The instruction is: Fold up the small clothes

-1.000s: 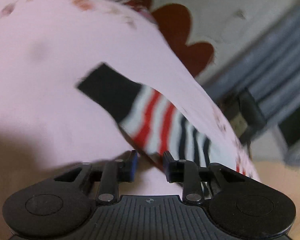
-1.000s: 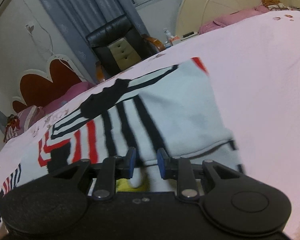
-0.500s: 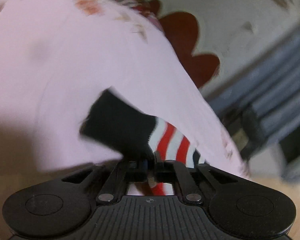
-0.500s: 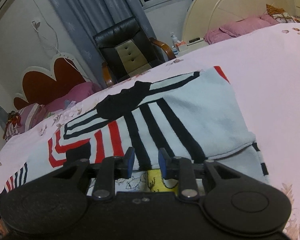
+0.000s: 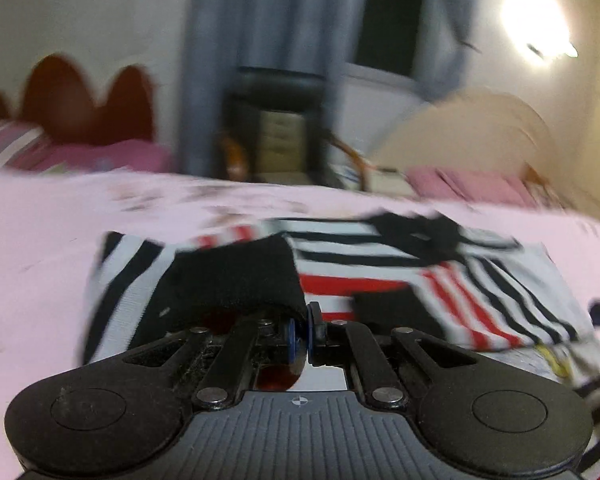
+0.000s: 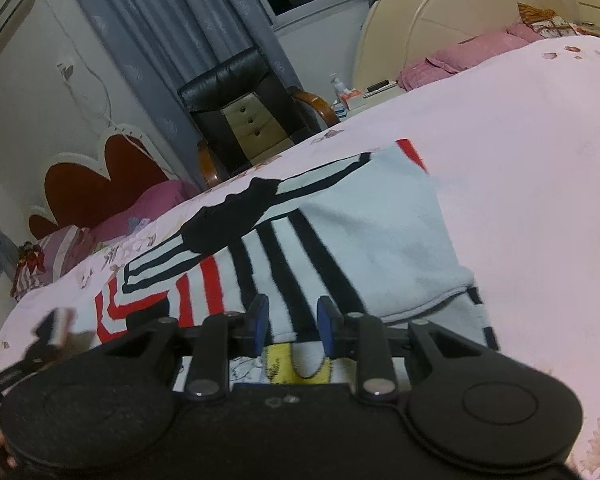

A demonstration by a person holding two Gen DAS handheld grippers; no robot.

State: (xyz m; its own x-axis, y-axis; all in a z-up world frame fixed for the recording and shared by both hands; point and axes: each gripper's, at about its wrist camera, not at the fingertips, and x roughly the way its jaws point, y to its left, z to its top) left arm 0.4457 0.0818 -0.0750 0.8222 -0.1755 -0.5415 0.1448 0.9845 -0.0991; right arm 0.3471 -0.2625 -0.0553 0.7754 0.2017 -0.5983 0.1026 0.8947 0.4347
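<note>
A small sweater (image 5: 440,280) striped white, black and red lies spread on the pink bedsheet (image 5: 40,260). My left gripper (image 5: 302,330) is shut on the black cuff (image 5: 236,280) of one sleeve, which is lifted and folded across the sweater's body. The left wrist view is motion-blurred. In the right wrist view the same sweater (image 6: 360,240) has its right side folded in, showing a pale plain panel. My right gripper (image 6: 292,324) hovers at its near edge, jaws apart with nothing pinched between the blue pads (image 6: 258,322).
Behind the bed stand a black armchair (image 6: 240,108), grey curtains (image 6: 172,32) and a red scalloped headboard (image 6: 100,188). A cream round headboard (image 6: 440,32) and pink pillows (image 6: 460,56) are at the far right. Bare pink sheet (image 6: 540,160) extends to the sweater's right.
My left gripper closed on the black cuff, then swung it fast over the sweater while rolling level. The right gripper stayed almost still.
</note>
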